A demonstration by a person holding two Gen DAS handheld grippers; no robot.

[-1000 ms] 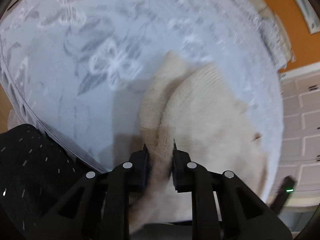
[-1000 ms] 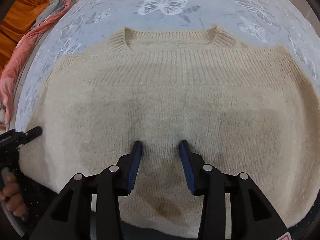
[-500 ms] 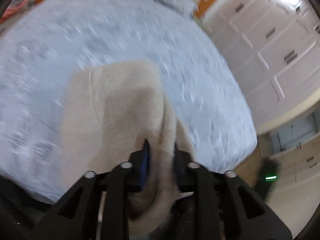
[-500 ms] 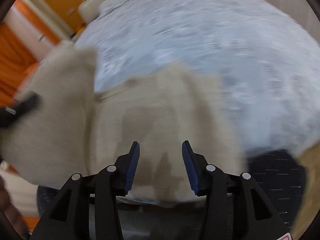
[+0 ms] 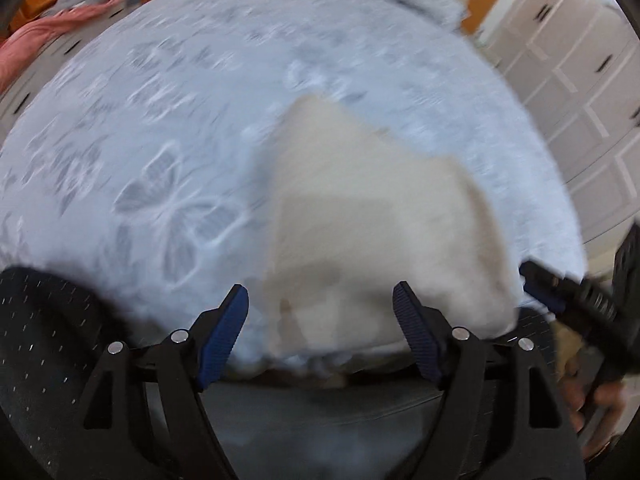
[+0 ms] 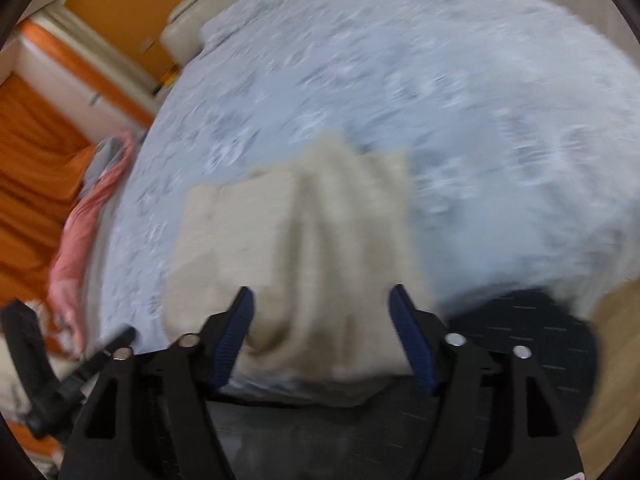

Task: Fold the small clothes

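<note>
A cream knit sweater (image 5: 372, 216) lies folded on the pale blue butterfly-print bedspread (image 5: 168, 128), near its front edge. It also shows in the right wrist view (image 6: 296, 240). My left gripper (image 5: 320, 332) is open and empty, just in front of the sweater's near edge. My right gripper (image 6: 320, 332) is open and empty over the sweater's near edge. The right gripper also shows at the right edge of the left wrist view (image 5: 568, 292). Both views are blurred by motion.
A pink and grey garment (image 6: 92, 216) lies at the bed's left edge, also seen in the left wrist view (image 5: 60, 20). Orange curtains (image 6: 32, 184) hang at the left. White cabinet doors (image 5: 580, 80) stand to the right. Dark speckled fabric (image 6: 532, 332) is beside the grippers.
My left gripper has let go of the sweater and opened wide. The sweater side it held now lies folded over on the bed. My right gripper has opened wider. Both cameras have swung.
</note>
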